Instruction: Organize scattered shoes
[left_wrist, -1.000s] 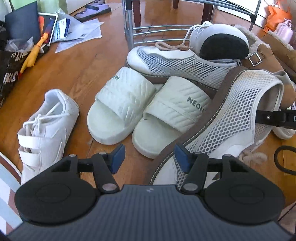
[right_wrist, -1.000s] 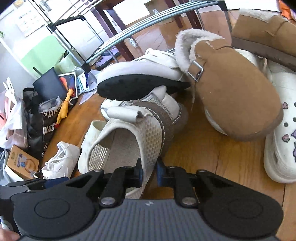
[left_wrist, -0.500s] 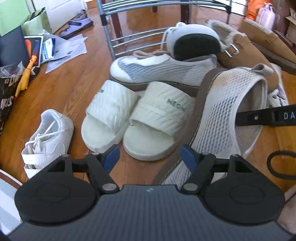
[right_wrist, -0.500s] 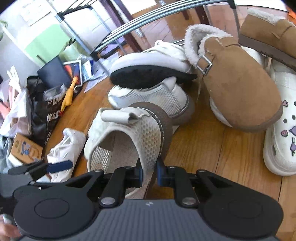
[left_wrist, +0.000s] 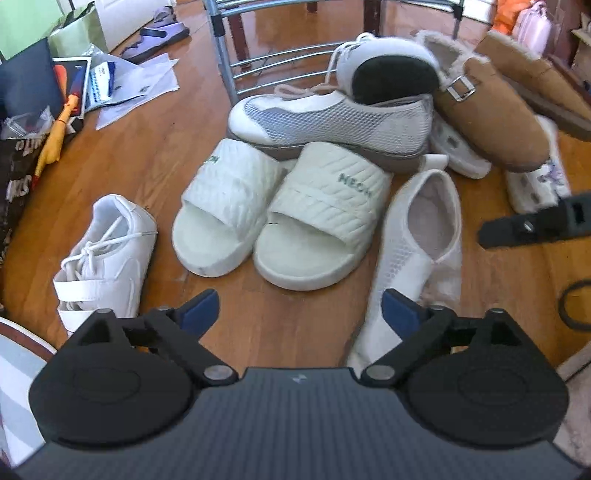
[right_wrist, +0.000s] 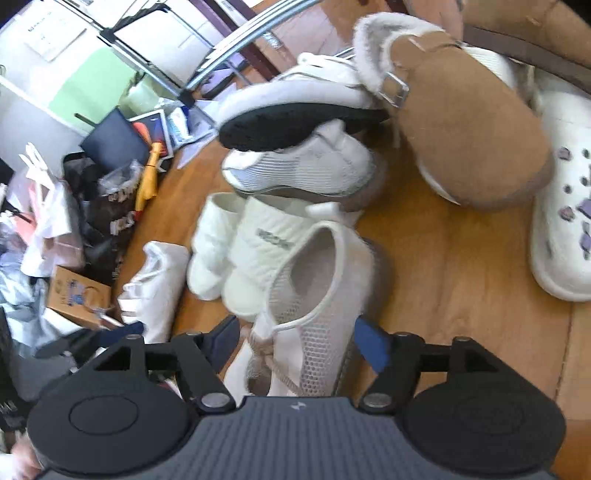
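Observation:
A white mesh sneaker (left_wrist: 417, 236) (right_wrist: 317, 280) stands upright on the wooden floor, right of a pair of white slides (left_wrist: 280, 214) (right_wrist: 255, 251). My right gripper (right_wrist: 298, 343) straddles its laced front; the jaws are opening and the pads stand clear of it. Its matching mesh sneaker (left_wrist: 332, 118) (right_wrist: 299, 166) lies behind the slides, under a sneaker tipped to show its black sole (left_wrist: 391, 70). My left gripper (left_wrist: 301, 308) is opening over bare floor, holding nothing. A white strap sneaker (left_wrist: 107, 251) lies to the left.
A metal shoe rack (left_wrist: 236, 55) stands behind the pile. Brown fur-lined clogs (left_wrist: 484, 122) (right_wrist: 469, 136) and a white charm clog (right_wrist: 561, 221) crowd the right. Papers, a tablet, bags and a cardboard box (right_wrist: 74, 295) clutter the left.
My right gripper has let go of the mesh sneaker, which went from tilted in its grip to standing on the floor. The left gripper's jaws have spread wider.

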